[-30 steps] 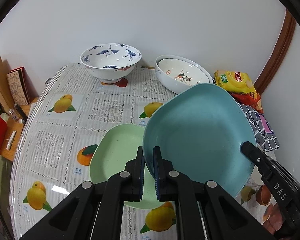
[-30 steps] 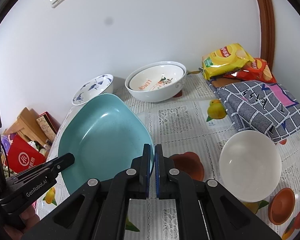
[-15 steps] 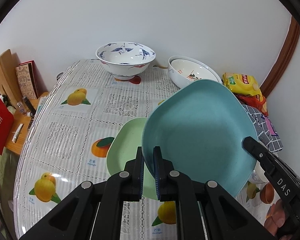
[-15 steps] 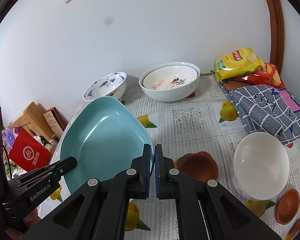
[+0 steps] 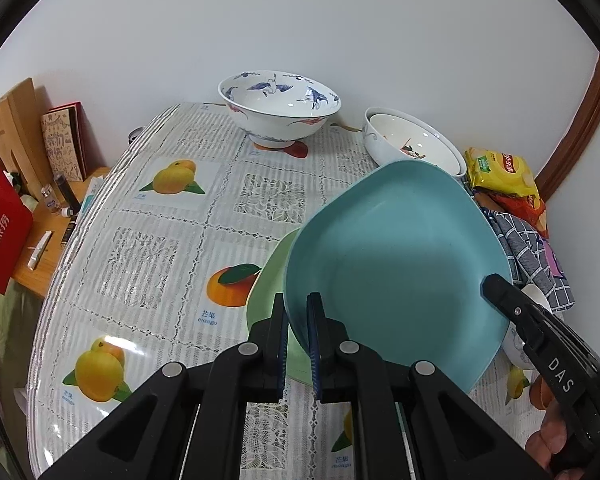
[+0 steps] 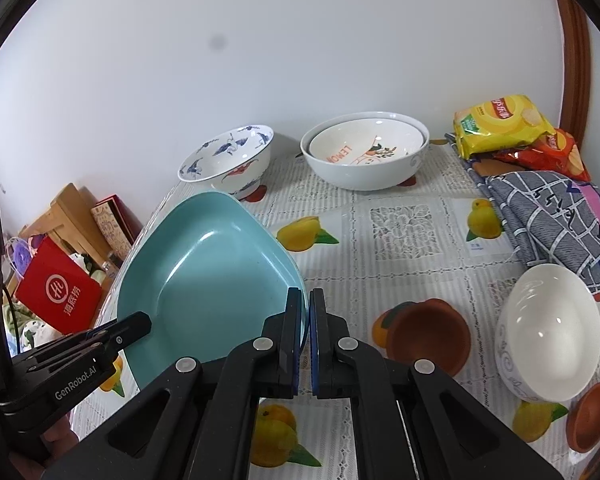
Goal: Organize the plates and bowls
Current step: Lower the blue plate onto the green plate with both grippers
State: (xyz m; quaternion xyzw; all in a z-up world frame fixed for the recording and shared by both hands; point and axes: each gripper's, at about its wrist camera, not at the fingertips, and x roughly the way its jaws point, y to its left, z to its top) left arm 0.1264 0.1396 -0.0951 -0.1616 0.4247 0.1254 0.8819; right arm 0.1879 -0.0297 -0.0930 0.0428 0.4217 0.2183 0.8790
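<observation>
The teal plate (image 5: 396, 264) is held clear of the surface (image 5: 160, 240) by both sets of tongs, tilted so that its inner face is presented to both wrist cameras. The left tongs (image 5: 298, 320) are clenched on the near rim of the plate, one finger on each side of the rim. The right tongs (image 6: 306, 312) are likewise clenched on the opposite rim, with the rim edge pinched between the blue pads (image 6: 298, 334). In the left wrist view, a light green plate (image 5: 270, 280) is seen lying on the surface directly beneath and partly covered by the teal plate. At the far edge of the surface, a blue-and-white patterned bowl (image 5: 278, 110) is placed upright; beside it, two white bowls (image 6: 364, 150) are nested, the inner one marked with lettering and a small motif. A plain white bowl (image 6: 548, 332) is located near the right tongs, just beside a grey checked cloth (image 6: 548, 216). Snack bags (image 6: 504, 128) are stacked at the far right corner, behind the cloth. The surface is covered with a fruit-printed cloth. A red bag (image 6: 58, 292) and wooden items are visible off the left side of the surface.
</observation>
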